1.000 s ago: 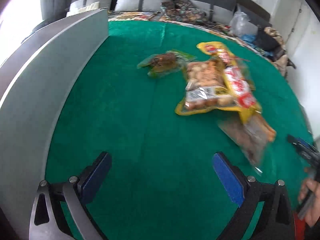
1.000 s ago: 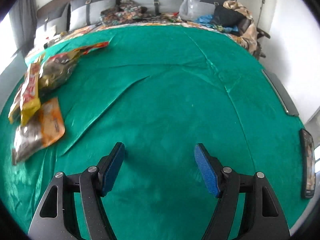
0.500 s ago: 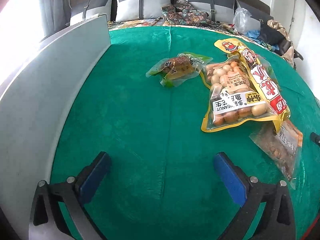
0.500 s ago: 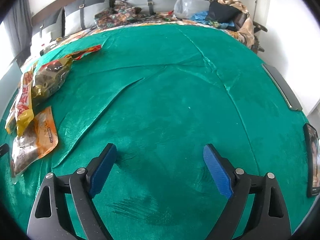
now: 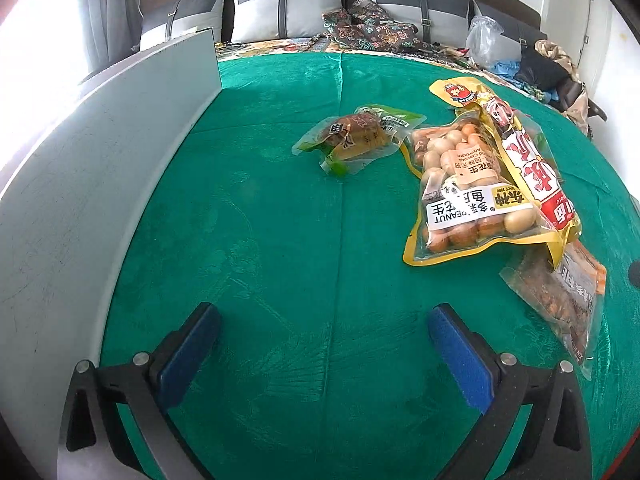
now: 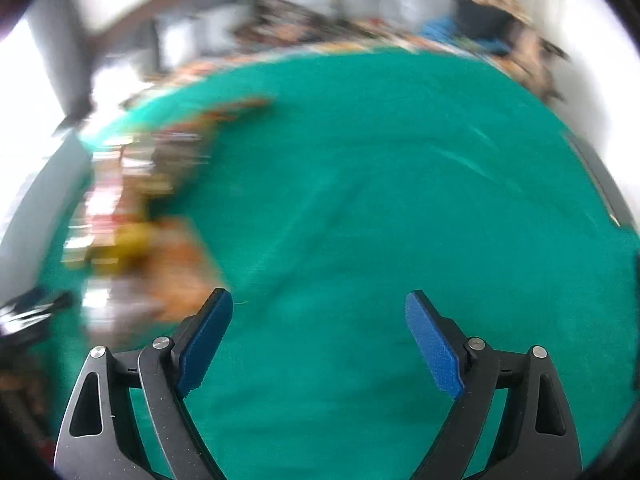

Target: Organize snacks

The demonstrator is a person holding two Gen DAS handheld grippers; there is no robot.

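Four snack packets ahead-right of left tongs: one green packet [image 5: 360, 136], one peanut bag [image 5: 468, 196], one yellow-red bag [image 5: 520, 148], one orange-clear packet [image 5: 568, 304].

Spread left tool [image 5: 324, 330] faces peanut bag [image 5: 468, 192].

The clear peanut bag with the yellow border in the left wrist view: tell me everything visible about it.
The clear plastic peanut bag with the yellow border lies flat on the green cloth, its print upside down to the camera. Pale and orange coated nuts show through it, under a white label reading PEANUT. Its right edge tucks under a long yellow and red snack packet; its near right corner overlaps a clear and orange bag. A small green pouch lies at its far left. No gripper touches it.
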